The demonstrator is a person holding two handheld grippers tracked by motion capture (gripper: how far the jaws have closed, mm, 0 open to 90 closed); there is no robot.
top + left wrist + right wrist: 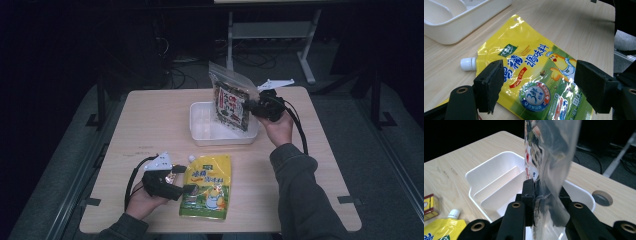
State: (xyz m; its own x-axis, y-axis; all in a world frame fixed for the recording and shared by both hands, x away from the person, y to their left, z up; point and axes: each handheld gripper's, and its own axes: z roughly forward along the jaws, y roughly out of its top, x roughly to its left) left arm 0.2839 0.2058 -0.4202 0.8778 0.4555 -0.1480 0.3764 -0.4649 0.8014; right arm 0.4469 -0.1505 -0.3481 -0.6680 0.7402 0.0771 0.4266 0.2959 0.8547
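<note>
right hand-held gripper [261,106] pinches the snack bag [231,102] upright over the white tray [200,135]. it could snag a divider and tip out. left hand-held gripper [176,181] spread beside the yellow pouch [207,186] on the worktop [150,115].

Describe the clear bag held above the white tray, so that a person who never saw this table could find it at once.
On the wooden table, find the white divided tray near the far edge. Directly above it, the right tongs pinch a bag that stands upright. Unlike the yellow spouted pouch lying flat near the left tongs, this bag is transparent plastic with a dark printed label.
</note>
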